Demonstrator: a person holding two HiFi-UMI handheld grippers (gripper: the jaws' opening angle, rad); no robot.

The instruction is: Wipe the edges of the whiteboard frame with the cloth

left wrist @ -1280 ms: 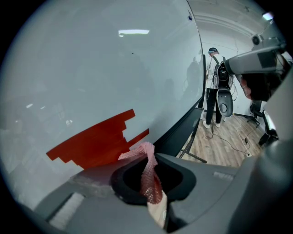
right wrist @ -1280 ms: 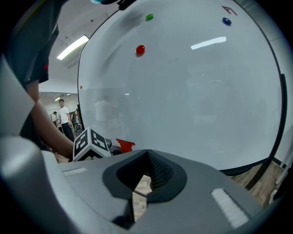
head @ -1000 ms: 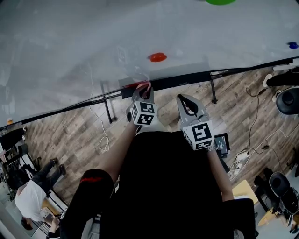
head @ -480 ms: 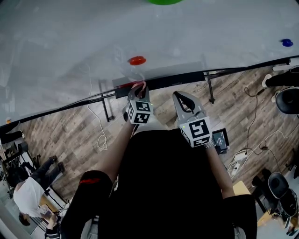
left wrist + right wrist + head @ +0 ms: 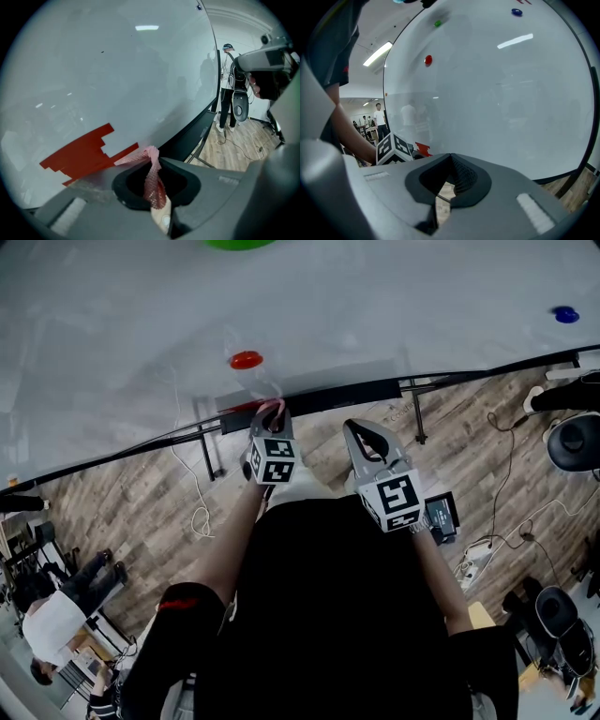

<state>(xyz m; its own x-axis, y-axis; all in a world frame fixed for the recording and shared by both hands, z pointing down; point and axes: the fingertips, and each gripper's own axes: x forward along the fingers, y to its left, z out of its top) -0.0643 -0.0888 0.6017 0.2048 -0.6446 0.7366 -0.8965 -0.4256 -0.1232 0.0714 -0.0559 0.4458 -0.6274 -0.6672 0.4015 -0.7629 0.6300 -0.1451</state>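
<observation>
Nearest, right gripper (image 5: 366, 432): jaws together, empty, held back from the board. Left gripper (image 5: 269, 411): clamped on pink mesh cloth (image 5: 153, 183), its tip at black lower whiteboard frame edge (image 5: 356, 393). Round red magnet (image 5: 246, 359) now left of the cloth, a second ago right of it. Wipe is advancing rightward, with more edge ahead.

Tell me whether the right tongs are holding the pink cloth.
No, the right tongs are shut on nothing; the pink cloth is pinched in the left tongs.
</observation>
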